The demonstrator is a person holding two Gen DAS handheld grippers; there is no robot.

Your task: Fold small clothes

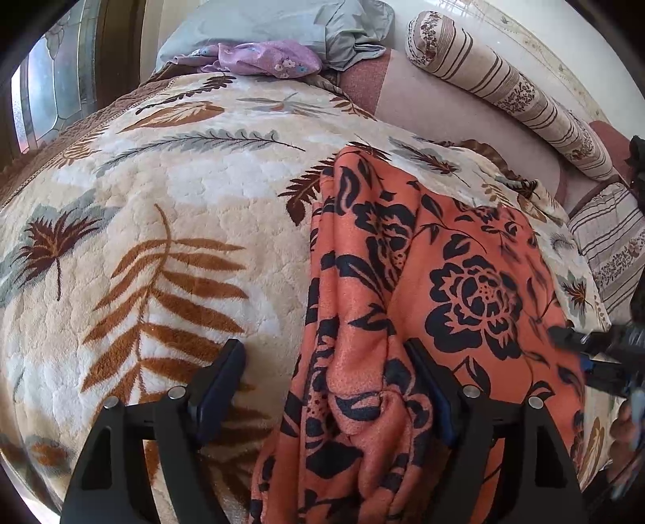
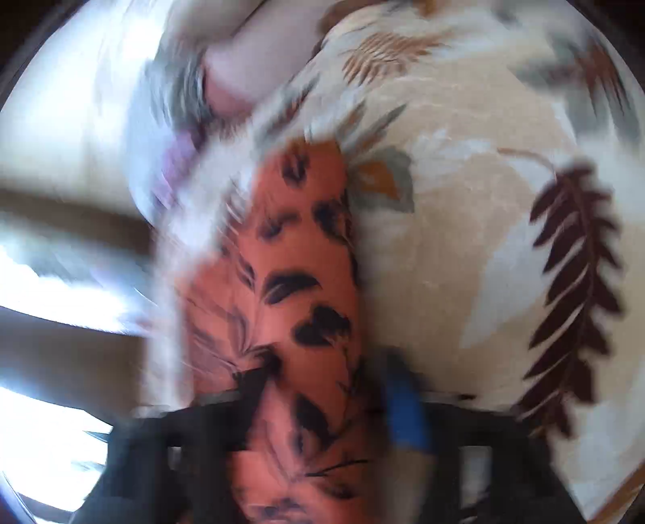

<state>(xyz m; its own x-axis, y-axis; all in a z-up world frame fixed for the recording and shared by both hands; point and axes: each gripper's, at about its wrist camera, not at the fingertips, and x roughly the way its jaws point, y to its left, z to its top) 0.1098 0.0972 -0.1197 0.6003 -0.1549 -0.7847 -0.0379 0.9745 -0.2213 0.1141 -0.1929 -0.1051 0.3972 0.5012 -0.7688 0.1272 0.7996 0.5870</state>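
An orange garment with black flowers [image 1: 435, 306] lies in folds on a cream leaf-print blanket [image 1: 169, 201]. My left gripper [image 1: 326, 362] is open just above it, its left finger over the blanket and its right finger over the cloth. My right gripper [image 1: 580, 346] shows at the right edge of that view, at the garment's right side. The right wrist view is blurred by motion: the garment [image 2: 290, 282] runs between the fingers [image 2: 403, 407] of my right gripper [image 2: 326, 387], which stand apart around the cloth.
A striped bolster [image 1: 512, 92] and a striped cushion [image 1: 608, 242] lie at the back right. Grey bedding [image 1: 290, 24] and a purple floral cloth [image 1: 262, 58] sit at the back. A window [image 1: 52, 88] is at the left.
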